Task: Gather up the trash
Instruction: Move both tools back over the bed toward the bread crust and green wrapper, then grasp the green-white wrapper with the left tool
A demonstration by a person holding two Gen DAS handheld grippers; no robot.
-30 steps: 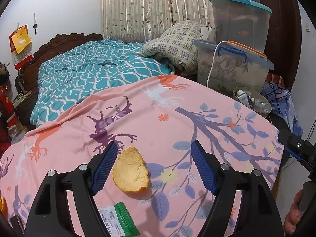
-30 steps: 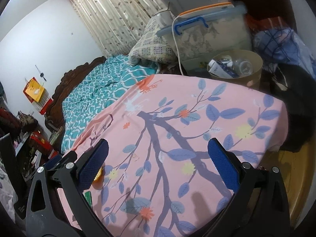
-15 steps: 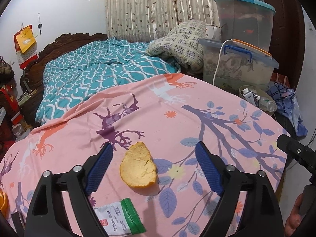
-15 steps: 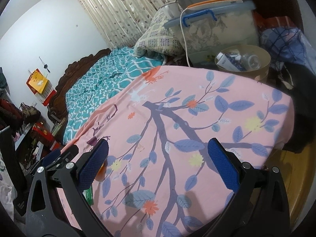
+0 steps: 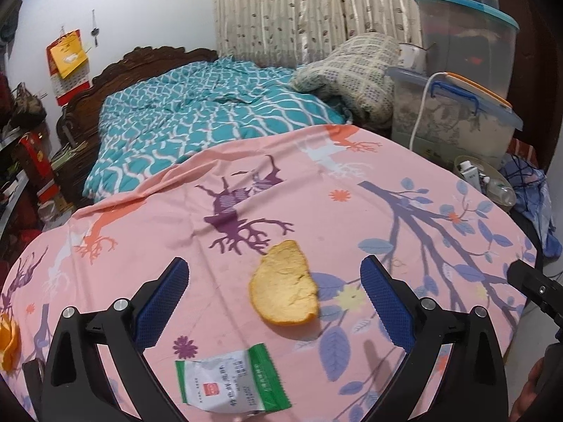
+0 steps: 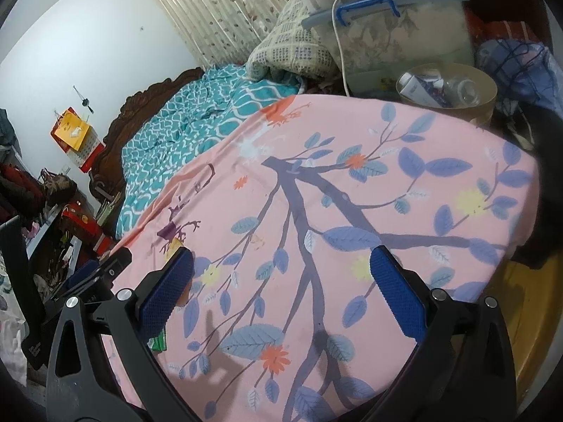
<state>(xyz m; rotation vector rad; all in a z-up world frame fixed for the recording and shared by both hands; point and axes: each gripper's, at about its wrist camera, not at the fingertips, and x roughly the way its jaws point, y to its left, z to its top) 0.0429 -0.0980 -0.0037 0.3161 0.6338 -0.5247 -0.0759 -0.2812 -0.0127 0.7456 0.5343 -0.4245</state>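
Observation:
An orange peel (image 5: 284, 288) lies on the pink patterned cloth (image 5: 316, 193), between and just ahead of my open left gripper (image 5: 272, 290), which holds nothing. A white and green snack wrapper (image 5: 232, 381) lies on the cloth below the peel, between the left gripper's arms. Another orange peel (image 5: 8, 344) sits at the far left edge. My right gripper (image 6: 281, 281) is open and empty above the cloth's right part. The round beige trash bin (image 6: 447, 88) with trash inside stands beyond the cloth's far right edge, also in the left wrist view (image 5: 487, 179).
Beyond the pink cloth is a bed with a teal quilt (image 5: 211, 119) and a checked folded blanket (image 5: 355, 74). Stacked plastic storage boxes (image 5: 454, 116) stand at the right, with blue clothing (image 6: 517, 66) beside the bin. Cluttered shelves (image 5: 24, 176) are at the left.
The left gripper has pulled back and shifted left, so the peel now sits more centred between its fingers and more of the wrapper shows. The right gripper's view has shifted slightly.

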